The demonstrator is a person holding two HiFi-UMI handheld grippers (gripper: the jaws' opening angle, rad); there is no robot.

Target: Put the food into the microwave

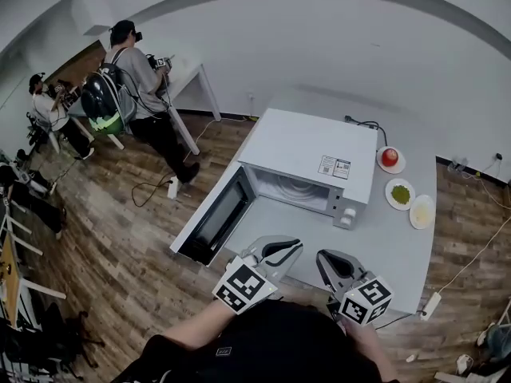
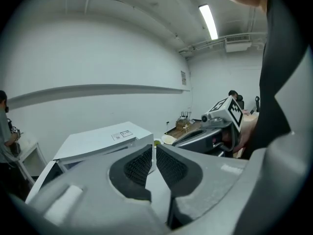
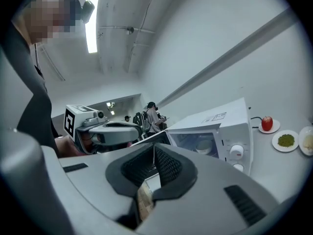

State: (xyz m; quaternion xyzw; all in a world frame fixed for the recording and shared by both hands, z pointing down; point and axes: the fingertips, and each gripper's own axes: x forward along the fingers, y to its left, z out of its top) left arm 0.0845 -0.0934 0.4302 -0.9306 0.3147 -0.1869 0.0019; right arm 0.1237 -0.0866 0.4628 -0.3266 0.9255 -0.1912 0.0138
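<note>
On the counter (image 1: 383, 242), right of the open microwave (image 1: 307, 162), sit three plates of food (image 1: 400, 194). Nearer the camera, the left gripper (image 1: 289, 248) and right gripper (image 1: 324, 260) hover, fingers together, holding nothing.

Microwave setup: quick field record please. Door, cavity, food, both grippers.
microwave: white, on the table
door: swung open, on the left in the head view
cavity: no food seen inside
food: apple, green food, pale food, all on the table right of the microwave
left gripper: jaws together, nothing between them, in front of the microwave
right gripper: jaws together, nothing between them, beside the left gripper
</note>
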